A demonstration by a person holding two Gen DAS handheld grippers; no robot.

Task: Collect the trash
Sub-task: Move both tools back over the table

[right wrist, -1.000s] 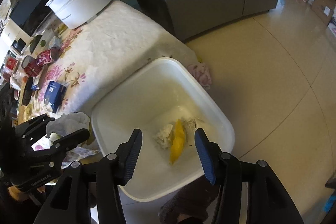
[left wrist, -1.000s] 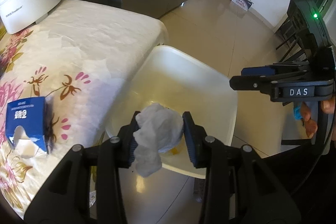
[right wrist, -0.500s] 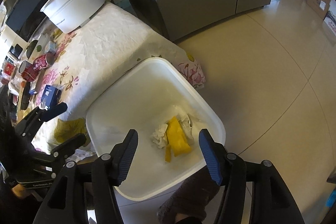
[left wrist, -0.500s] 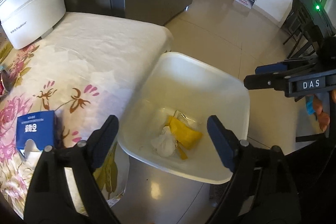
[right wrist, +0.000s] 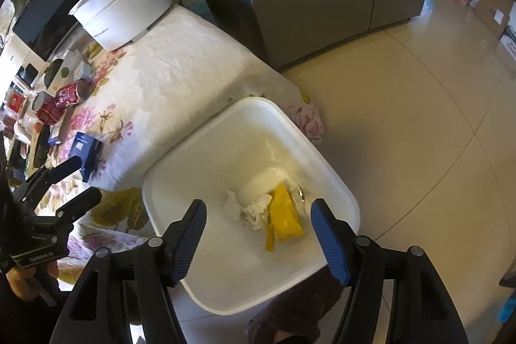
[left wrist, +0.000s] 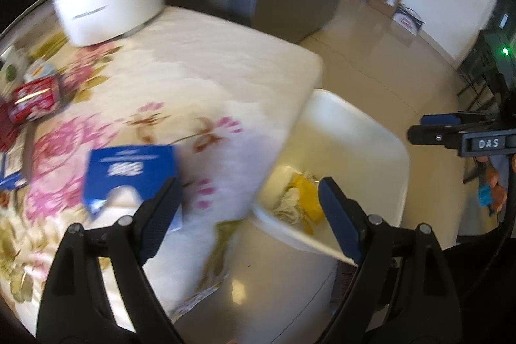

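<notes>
Left wrist view was blurry. Both the left gripper (left wrist: 248, 211) and the right gripper (right wrist: 258, 234) had their jaws wide apart, holding nothing. The trash (right wrist: 258, 210) lay in the bin (right wrist: 342, 182), beside the bench (right wrist: 180, 60). I thought a fast swing might knock the blue box (left wrist: 129, 170) or cans (right wrist: 69, 95) over.

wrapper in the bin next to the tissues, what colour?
Yellow. The wrapper lies in the white bin beside crumpled tissues; clearest in the right wrist view.
</notes>
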